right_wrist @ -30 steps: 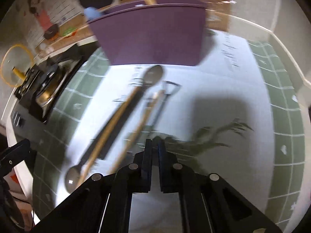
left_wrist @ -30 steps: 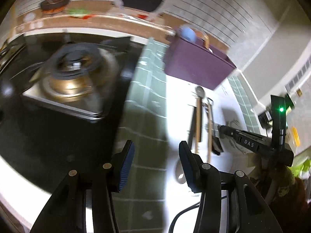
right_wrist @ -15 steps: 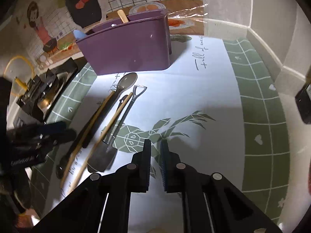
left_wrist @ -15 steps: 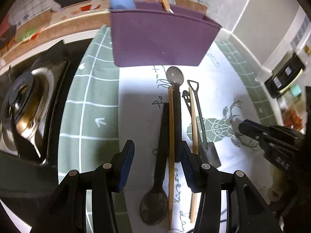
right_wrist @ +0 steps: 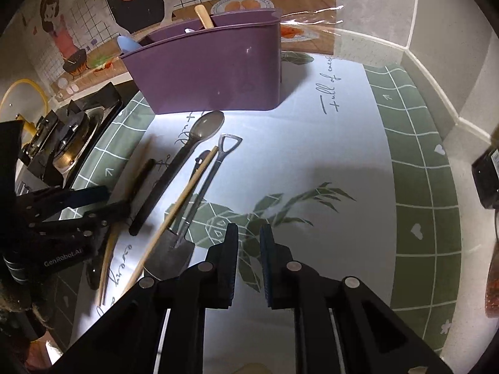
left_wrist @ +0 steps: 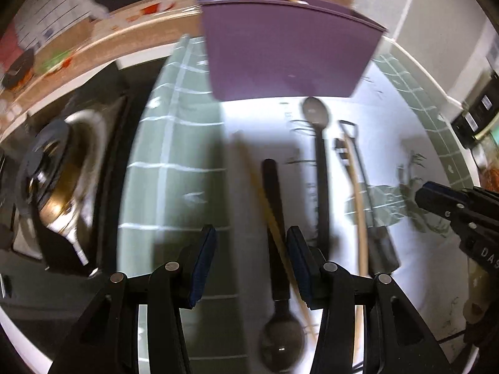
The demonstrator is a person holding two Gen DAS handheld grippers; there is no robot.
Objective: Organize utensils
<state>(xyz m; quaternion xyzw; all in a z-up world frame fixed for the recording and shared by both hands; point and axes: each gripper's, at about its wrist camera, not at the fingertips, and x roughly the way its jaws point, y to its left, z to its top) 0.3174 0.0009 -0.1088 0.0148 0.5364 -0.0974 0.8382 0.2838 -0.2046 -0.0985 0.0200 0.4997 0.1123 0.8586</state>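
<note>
Left hand-held gripper (left_wrist: 251, 260) spread wide over dark matte spoon (left_wrist: 277, 249) and thin wooden chopstick (left_wrist: 265, 199), pads clear. Right hand-held gripper (right_wrist: 248, 257) just been opening, narrow gap, empty. Smooth purple plastic holder (right_wrist: 212, 71) at 12 o'clock on patterned table (right_wrist: 343, 155).

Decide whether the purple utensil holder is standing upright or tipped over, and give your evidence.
Upright. The purple utensil holder stands on its base on the mat, open rim up, with a wooden handle poking out the top.

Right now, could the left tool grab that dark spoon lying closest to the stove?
Probably yes: the left tool is open above the dark spoon, whose handle shows between its fingers. A chopstick lying across it might get caught too.
</note>
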